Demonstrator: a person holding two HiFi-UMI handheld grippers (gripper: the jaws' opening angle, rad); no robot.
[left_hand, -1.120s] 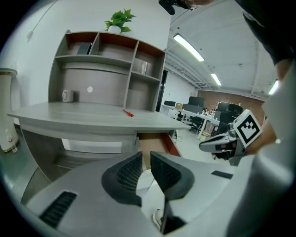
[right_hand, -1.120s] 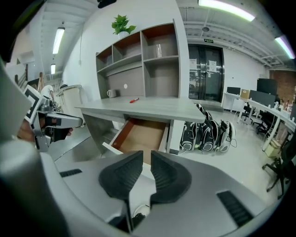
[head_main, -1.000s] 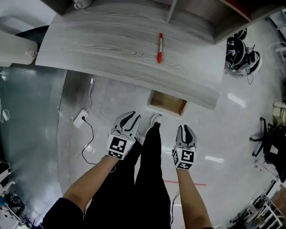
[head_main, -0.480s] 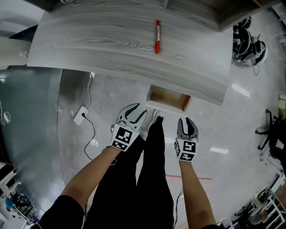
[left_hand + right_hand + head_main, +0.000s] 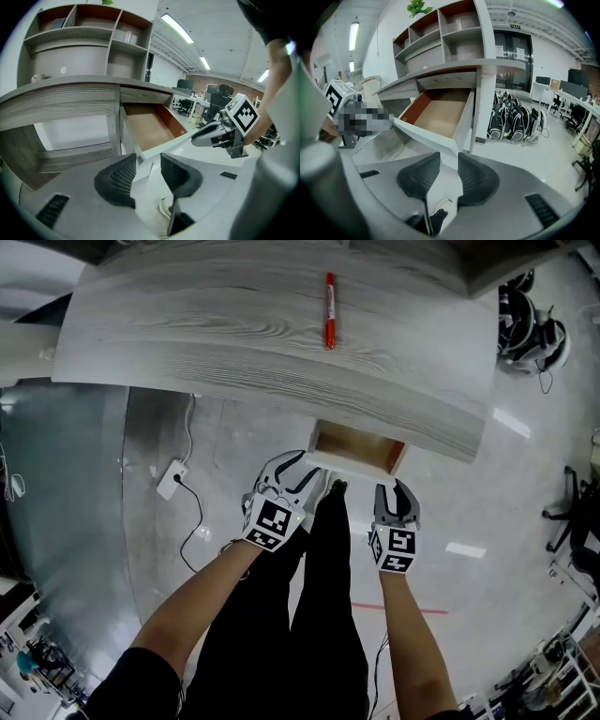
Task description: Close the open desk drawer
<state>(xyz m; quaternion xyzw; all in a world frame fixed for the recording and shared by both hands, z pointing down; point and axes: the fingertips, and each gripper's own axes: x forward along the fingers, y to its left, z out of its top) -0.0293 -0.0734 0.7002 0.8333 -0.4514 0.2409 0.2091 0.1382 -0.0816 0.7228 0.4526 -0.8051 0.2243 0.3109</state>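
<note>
Lower now, the left gripper [image 5: 298, 471] and the right gripper [image 5: 394, 494] sit close to the open drawer [image 5: 354, 448]. It sticks out from under the big grey desk [image 5: 234, 343]. Black trouser legs [image 5: 319, 615] stand in front of it. A white plug box [image 5: 170, 480] lies on the floor. A red pen [image 5: 329, 310] lies on the desk. The left gripper's jaws are opening, the right's are spread wide. Both pinch nothing; the drawer's white front edge shows in each gap.
</note>
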